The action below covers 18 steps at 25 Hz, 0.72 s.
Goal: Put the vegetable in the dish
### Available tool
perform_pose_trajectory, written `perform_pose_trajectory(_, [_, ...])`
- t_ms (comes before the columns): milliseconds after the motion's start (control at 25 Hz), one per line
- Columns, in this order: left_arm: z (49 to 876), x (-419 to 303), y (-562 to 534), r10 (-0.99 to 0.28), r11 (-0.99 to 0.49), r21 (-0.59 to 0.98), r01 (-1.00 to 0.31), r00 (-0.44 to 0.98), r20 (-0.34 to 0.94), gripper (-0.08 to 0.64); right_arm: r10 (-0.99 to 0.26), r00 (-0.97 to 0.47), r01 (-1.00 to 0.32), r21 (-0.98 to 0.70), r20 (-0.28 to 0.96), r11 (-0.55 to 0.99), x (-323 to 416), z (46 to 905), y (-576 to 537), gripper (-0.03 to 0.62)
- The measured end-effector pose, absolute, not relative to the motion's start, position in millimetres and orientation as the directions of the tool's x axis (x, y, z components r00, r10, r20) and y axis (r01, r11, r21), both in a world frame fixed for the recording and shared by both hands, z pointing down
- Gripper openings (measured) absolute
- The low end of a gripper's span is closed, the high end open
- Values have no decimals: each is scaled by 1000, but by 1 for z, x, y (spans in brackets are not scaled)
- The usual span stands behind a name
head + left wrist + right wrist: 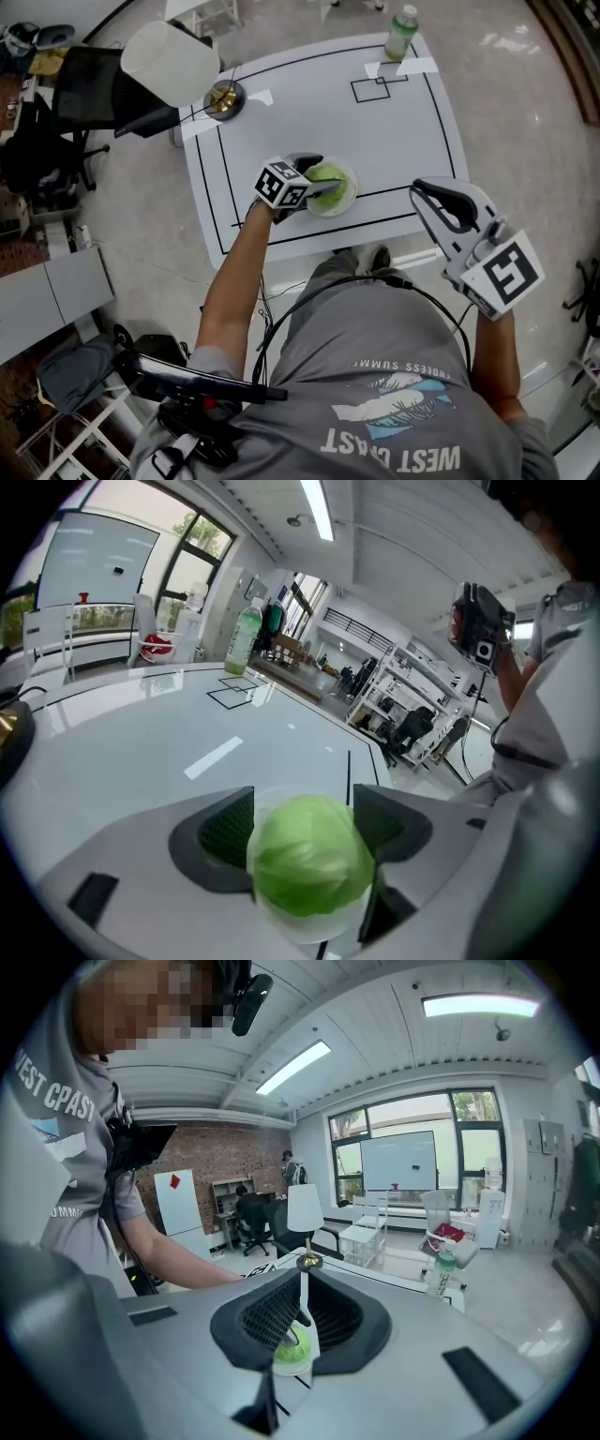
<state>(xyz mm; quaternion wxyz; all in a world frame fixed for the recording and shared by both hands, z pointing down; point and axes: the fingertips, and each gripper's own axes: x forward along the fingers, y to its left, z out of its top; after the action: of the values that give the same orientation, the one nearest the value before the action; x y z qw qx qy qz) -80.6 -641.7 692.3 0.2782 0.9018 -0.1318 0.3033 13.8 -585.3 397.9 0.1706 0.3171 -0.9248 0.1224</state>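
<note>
At the table's (309,103) six o'clock edge, the cabbage (309,864) sits in the dish (350,200), between the spread fingers of the left gripper (305,822). Placing looks done; next, lift clear. The right gripper (302,1312), at four o'clock, is closed and empty.

- Right gripper (302,1302): jaws drawn together, only a thin slit between the pads, nothing gripped.
- Vegetable (292,1344): green, round, seen through the slit, sitting in a clear dish (293,1369).
- Lamp (305,1211): white shade, brass base, upright on the table (394,1281).
- Bottle (442,1271): green label, at the table's right end.
- Person's arm (173,1258): bare, reaching in from the left.
</note>
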Motion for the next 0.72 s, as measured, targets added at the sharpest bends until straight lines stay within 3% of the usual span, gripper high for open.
perform_pose_trajectory(240, [647, -93, -673, -261, -795, 358, -490, 808, 528, 321, -535, -751, -617, -125, 387, 777, 10, 393, -596, 9])
perform_pose_trajectory(480, [563, -107, -694, -416, -797, 282, -534, 824, 384, 295, -510, -807, -575, -201, 297, 793, -2, 374, -606, 9])
perform_pose_trajectory(600, [513, -117, -699, -496, -793, 230, -564, 817, 294, 187, -501, -824, -557, -215, 265, 802, -3, 367, -612, 8])
perform_pose_trajectory(720, [463, -130, -700, -588, -759, 217, -614, 789, 179, 18, -490, -838, -536, -197, 239, 821, 0, 358, -618, 8])
